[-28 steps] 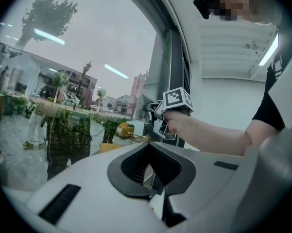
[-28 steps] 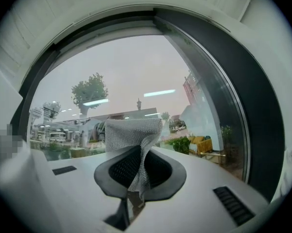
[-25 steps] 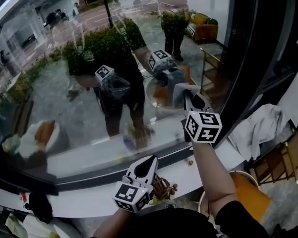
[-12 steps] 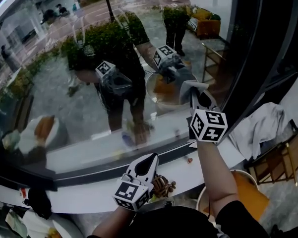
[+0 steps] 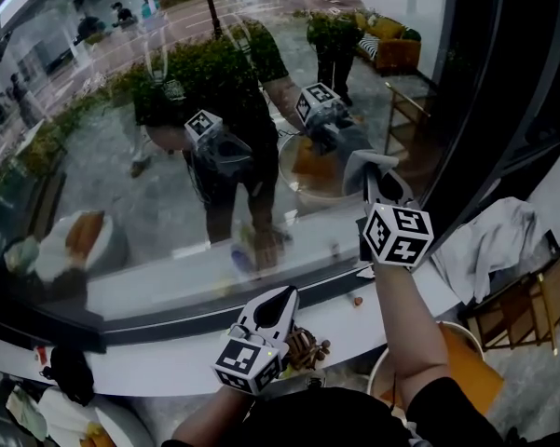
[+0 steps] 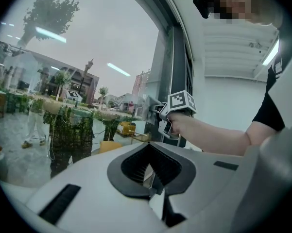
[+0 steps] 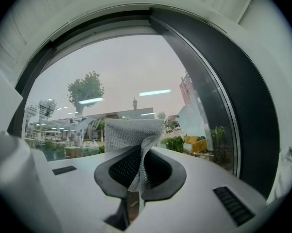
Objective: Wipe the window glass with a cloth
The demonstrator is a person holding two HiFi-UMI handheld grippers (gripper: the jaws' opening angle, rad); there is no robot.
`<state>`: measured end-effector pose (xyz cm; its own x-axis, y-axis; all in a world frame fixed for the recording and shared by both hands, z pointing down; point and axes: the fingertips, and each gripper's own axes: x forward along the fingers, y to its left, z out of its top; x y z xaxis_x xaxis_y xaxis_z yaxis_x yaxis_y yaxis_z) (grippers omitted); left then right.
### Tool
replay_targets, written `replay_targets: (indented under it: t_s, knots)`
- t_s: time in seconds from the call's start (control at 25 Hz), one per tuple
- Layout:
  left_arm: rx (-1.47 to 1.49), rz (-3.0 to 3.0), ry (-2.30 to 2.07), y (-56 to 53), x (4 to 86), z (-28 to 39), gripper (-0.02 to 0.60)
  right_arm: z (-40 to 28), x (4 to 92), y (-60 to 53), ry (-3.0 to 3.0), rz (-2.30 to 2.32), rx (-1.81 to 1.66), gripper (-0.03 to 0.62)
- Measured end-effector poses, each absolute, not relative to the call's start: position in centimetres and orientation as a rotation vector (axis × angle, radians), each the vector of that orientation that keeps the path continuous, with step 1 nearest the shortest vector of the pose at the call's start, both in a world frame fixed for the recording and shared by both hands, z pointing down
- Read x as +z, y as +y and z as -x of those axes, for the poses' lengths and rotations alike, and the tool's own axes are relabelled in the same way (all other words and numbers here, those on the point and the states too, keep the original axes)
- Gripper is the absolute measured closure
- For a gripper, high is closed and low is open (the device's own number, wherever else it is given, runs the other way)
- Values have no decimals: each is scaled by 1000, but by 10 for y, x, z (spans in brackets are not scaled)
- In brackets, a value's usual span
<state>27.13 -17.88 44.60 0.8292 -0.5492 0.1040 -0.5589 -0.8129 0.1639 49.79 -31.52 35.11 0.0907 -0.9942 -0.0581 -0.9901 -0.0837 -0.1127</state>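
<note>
The window glass (image 5: 121,184) fills most of the head view and mirrors the person and both grippers. My right gripper (image 5: 376,182) is raised at the pane's right side, shut on a grey mesh cloth (image 5: 365,166) whose folded end meets its own reflection on the glass. In the right gripper view the cloth (image 7: 132,132) stands up out of the shut jaws of the right gripper (image 7: 137,176). My left gripper (image 5: 281,298) hangs low over the white sill (image 5: 158,366), shut with nothing in it. The left gripper (image 6: 153,171) looks towards the right gripper's marker cube (image 6: 180,101).
A dark window frame (image 5: 489,82) borders the glass on the right. A pale rag (image 5: 489,240) lies draped beyond it. An orange round container (image 5: 466,366) stands below the sill. A small brown wooden object (image 5: 307,347) sits on the sill by the left gripper.
The right gripper has slid the cloth a little to the right and up along the glass. The left gripper has stayed where it was.
</note>
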Motion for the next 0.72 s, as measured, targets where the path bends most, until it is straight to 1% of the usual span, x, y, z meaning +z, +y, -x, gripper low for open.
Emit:
replay_targets:
  t_s: [0.72]
  knots:
    - [86, -2814, -892, -179, 444, -271, 574, -494, 352, -317, 2067, 2212, -34, 553]
